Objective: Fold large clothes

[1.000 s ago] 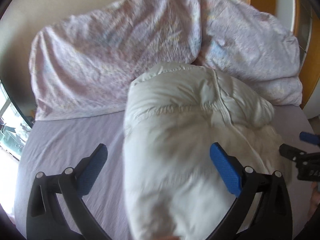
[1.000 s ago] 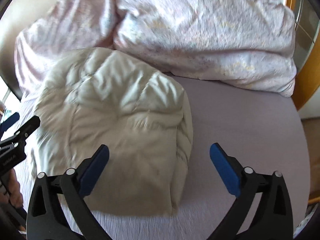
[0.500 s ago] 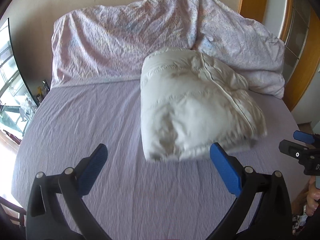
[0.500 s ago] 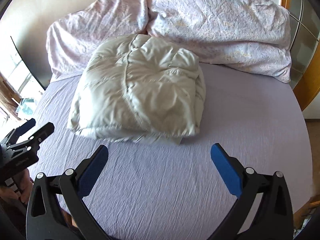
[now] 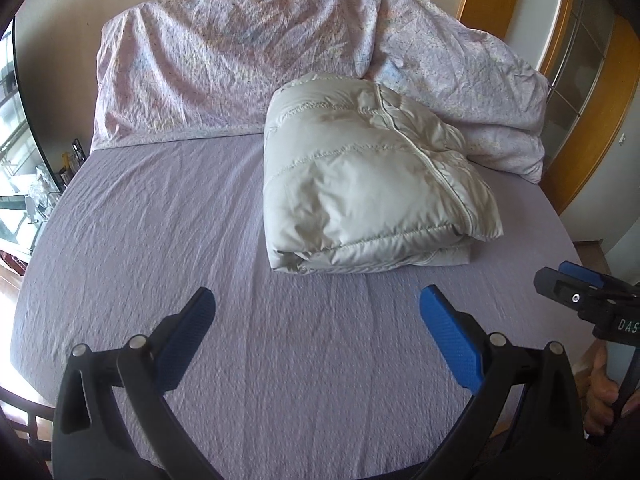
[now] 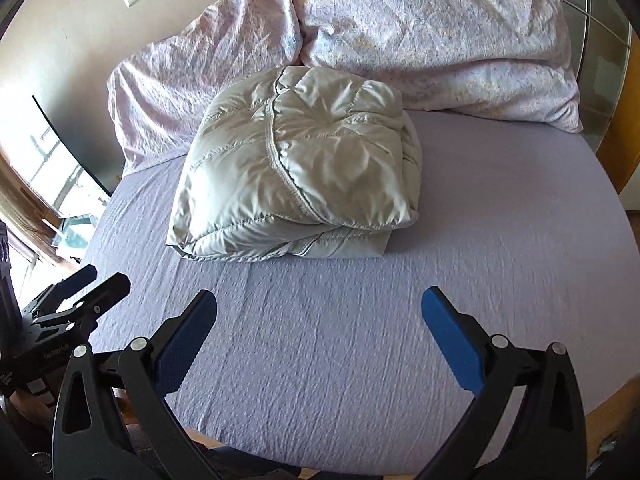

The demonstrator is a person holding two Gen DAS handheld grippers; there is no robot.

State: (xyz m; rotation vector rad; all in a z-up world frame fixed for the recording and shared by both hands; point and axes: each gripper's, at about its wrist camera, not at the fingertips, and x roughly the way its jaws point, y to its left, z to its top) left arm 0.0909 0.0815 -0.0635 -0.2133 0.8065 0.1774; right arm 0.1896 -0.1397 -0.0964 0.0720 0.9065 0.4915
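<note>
A pale grey puffer jacket (image 5: 372, 176) lies folded into a thick bundle on the lilac bed sheet (image 5: 160, 240), near the pillows. It also shows in the right wrist view (image 6: 304, 168), its zip seam running across the top. My left gripper (image 5: 316, 308) is open and empty, held back above the near part of the bed. My right gripper (image 6: 318, 308) is open and empty too, well short of the jacket. Each gripper shows at the edge of the other's view, the right one (image 5: 576, 296) and the left one (image 6: 80, 292).
Two crumpled floral pillows (image 5: 224, 68) (image 6: 440, 36) lean against the wall behind the jacket. A window (image 5: 12, 128) is at the left, a wooden frame (image 5: 588, 112) at the right. The bed's near edge (image 6: 360, 468) is below my grippers.
Both grippers have pulled back from the jacket toward the near edge of the bed. The jacket stays folded where it lay.
</note>
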